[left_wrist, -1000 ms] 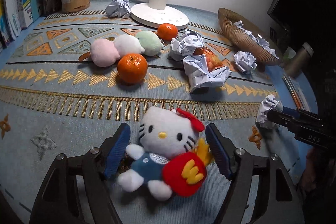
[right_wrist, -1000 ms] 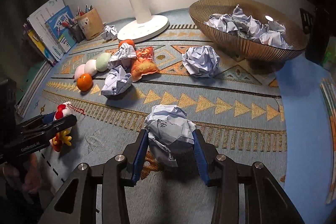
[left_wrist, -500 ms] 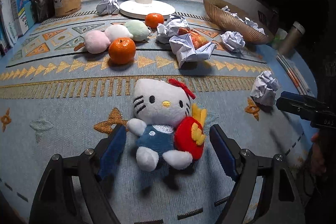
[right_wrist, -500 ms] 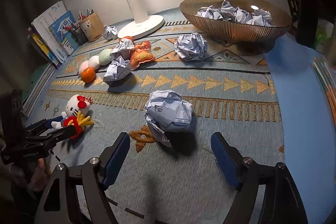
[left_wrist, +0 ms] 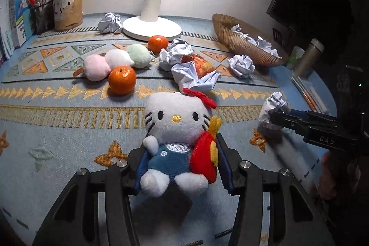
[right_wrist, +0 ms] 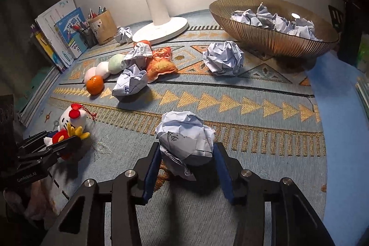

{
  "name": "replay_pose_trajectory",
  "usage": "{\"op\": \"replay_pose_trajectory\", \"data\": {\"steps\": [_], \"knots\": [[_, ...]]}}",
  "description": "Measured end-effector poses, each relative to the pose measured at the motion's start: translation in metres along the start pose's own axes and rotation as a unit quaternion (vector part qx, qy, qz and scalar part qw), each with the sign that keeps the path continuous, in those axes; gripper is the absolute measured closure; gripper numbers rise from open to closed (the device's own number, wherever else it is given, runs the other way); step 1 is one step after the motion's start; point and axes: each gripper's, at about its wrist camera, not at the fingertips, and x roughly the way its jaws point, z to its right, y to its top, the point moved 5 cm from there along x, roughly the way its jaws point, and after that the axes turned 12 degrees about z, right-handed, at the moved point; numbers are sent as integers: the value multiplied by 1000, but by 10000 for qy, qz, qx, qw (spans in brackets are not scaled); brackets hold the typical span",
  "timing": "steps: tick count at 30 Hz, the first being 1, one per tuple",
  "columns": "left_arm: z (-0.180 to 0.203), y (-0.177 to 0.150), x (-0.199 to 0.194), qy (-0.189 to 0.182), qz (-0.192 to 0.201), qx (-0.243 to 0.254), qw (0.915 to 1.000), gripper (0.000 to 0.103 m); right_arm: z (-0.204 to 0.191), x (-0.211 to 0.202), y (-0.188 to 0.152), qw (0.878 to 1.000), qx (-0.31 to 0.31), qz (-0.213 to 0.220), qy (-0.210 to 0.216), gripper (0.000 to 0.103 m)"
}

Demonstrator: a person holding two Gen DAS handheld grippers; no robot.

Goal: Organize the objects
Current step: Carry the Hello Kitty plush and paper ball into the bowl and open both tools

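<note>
Plush (left_wrist: 177, 142) is gripped between the just-closed pads of the left gripper (left_wrist: 182, 167), angled downward; paper ball (right_wrist: 184, 137) is likewise clamped by the right gripper (right_wrist: 188, 167).

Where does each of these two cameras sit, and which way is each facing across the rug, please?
Left wrist: sits behind the left claw, looking down and forward over the rug toward the lamp base; its pads clamp the white cat plush; the right claw enters at right.
Right wrist: sits behind the right claw, looking toward the ribbed bowl; its pads clamp a crumpled paper ball; the left claw shows at left.
Shared: plush, lamp, bowl, oranges, paper balls, each other's claw.
</note>
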Motion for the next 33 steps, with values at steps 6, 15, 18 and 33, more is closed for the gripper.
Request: {"op": "replay_pose_trajectory", "data": {"steps": [6, 15, 18, 33], "knots": [[50, 61, 10, -454, 325, 488, 9973, 55, 15, -38, 48, 9982, 3, 591, -141, 58], [121, 176, 94, -1061, 674, 411, 9912, 55, 101, -42, 157, 9835, 883, 1297, -895, 58], [135, 205, 131, -1233, 614, 319, 9900, 55, 131, -25, 177, 9767, 1350, 1363, -964, 57], [145, 191, 242, -1254, -382, -116, 9913, 34, 168, 31, 157, 9747, 1829, 863, -956, 33]]}}
